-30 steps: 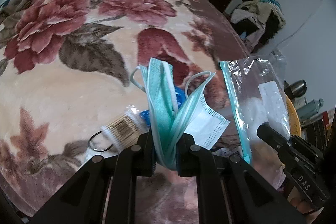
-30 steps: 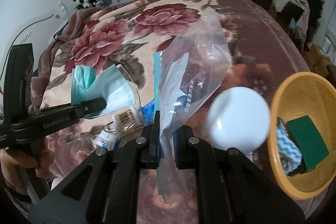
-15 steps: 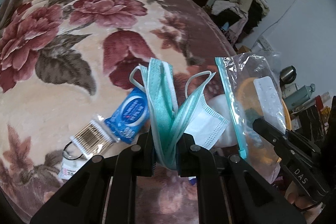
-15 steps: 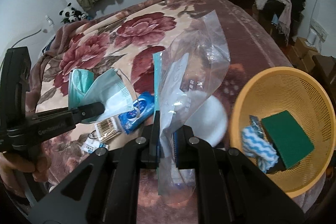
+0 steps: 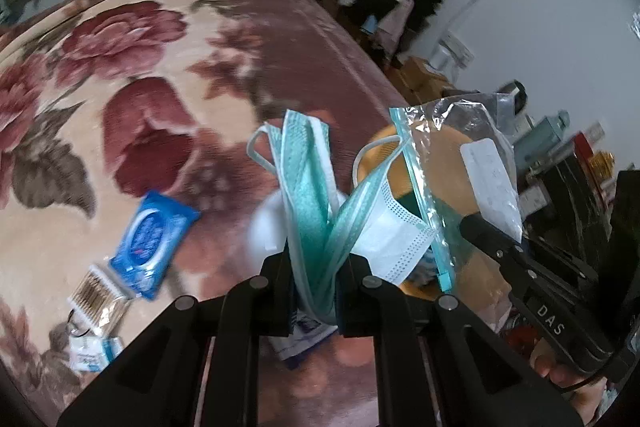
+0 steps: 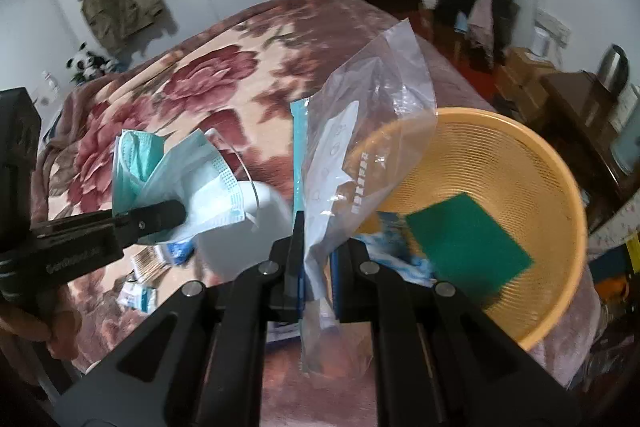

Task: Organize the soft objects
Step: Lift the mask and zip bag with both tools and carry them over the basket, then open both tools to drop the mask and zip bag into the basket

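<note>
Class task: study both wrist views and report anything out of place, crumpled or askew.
The teal pleated face mask is bunched and folded in the left claw, not flat. The clear zip-top plastic bag is crumpled in the right claw. Small packets lie scattered on the floral blanket. Nothing looks spilled.

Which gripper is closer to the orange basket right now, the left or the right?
Right. The right gripper, shut on the zip bag, sits beside the orange basket. The left gripper, holding face masks, is farther over the blanket.

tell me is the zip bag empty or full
Empty: the clear zip bag hangs flat, the basket showing through it.
</note>
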{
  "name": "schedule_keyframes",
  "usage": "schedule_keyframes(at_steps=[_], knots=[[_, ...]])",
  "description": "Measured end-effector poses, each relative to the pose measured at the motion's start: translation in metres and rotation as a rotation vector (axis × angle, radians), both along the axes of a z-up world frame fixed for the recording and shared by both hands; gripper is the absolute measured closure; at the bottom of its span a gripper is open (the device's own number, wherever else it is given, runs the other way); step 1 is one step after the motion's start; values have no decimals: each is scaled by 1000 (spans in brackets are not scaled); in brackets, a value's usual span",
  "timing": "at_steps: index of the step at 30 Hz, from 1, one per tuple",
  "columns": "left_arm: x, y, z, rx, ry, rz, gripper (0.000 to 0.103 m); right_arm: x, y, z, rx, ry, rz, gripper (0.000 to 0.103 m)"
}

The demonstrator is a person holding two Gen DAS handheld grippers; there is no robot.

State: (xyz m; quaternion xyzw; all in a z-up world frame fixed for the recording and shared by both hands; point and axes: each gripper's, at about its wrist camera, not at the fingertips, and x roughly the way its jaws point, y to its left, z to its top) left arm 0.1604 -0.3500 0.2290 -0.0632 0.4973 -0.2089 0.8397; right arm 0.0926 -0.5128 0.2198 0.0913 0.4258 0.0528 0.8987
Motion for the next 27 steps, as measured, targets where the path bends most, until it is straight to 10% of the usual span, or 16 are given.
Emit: schedule_keyframes(at_steps=[16,18,20,22,25,27], knots=[[5,-114,-22,-2,46,-184,90,-10,-88,-4,26,15,-233,93],[7,-125,-25,-18,40,-191,81,-9,-97,-7,32,11,-259,92],[9,-131,-27,-22,43,-195,20,-6,-108,-12,72,25,-282,91],[8,-131,-26,-31,26,-186,1,-6,-117,-18,99,56,-316,64],[5,-127,-19,-40,-12,-189,1,-16,-128,-20,124,31,-363,10],[5,-123,-14,-40,-20,-186,1,-18,-132,-20,129,37,-380,5]])
